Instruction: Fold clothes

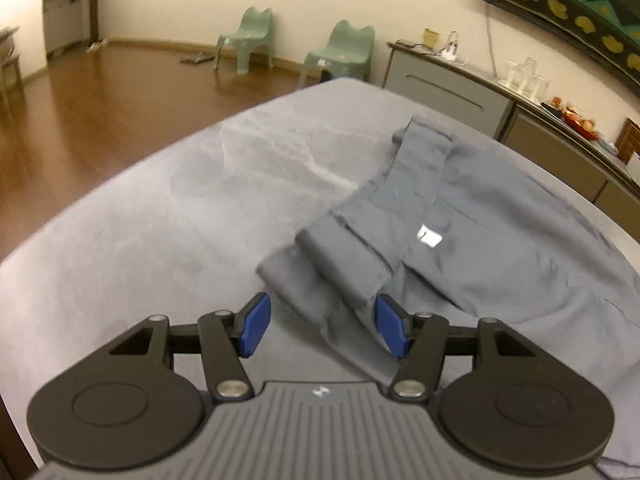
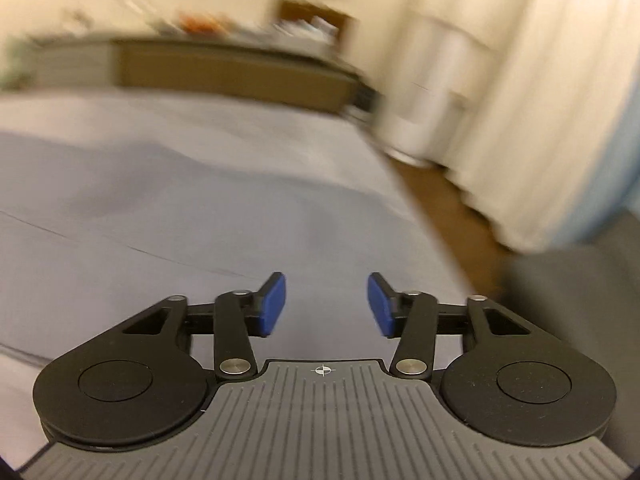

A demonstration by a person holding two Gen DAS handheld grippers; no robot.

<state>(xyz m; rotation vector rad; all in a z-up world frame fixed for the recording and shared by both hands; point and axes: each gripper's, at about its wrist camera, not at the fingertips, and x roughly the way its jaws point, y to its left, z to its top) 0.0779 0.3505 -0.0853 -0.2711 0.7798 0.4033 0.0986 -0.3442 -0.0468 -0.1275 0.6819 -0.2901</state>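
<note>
Left gripper (image 1: 322, 326) is hovering over a bed (image 1: 132, 240) covered in grey cloth, jaws standing moderately wide, blue pads (image 1: 256, 326) clear of any fabric. Nothing is being held.

A dark grey garment (image 1: 460, 240) is lying on the bed just ahead of this gripper and spreading off to its right. A narrow folded band (image 1: 348, 268) of it is running diagonally, its near end sitting right in front of the gap between the pads, close to the right pad but apart from it as far as can be told. A small white label (image 1: 429, 237) is showing farther ahead and to the right, on the broad flat part of the garment. Far end of the band is reaching away ahead, toward a long sideboard (image 1: 452, 88) by the wall. Two green chairs (image 1: 340, 54) are standing on the wood floor beyond the bed, ahead and slightly left.

Right gripper (image 2: 326, 306) is also hanging above the bed (image 2: 200, 184), jaws about half open, nothing between the pads (image 2: 274, 306). View is smeared with motion blur. Only pale bluish-grey cloth with a few creases is lying ahead and to its left; whether that is the garment cannot be told. White curtains (image 2: 520, 100) are hanging off to the right.
</note>
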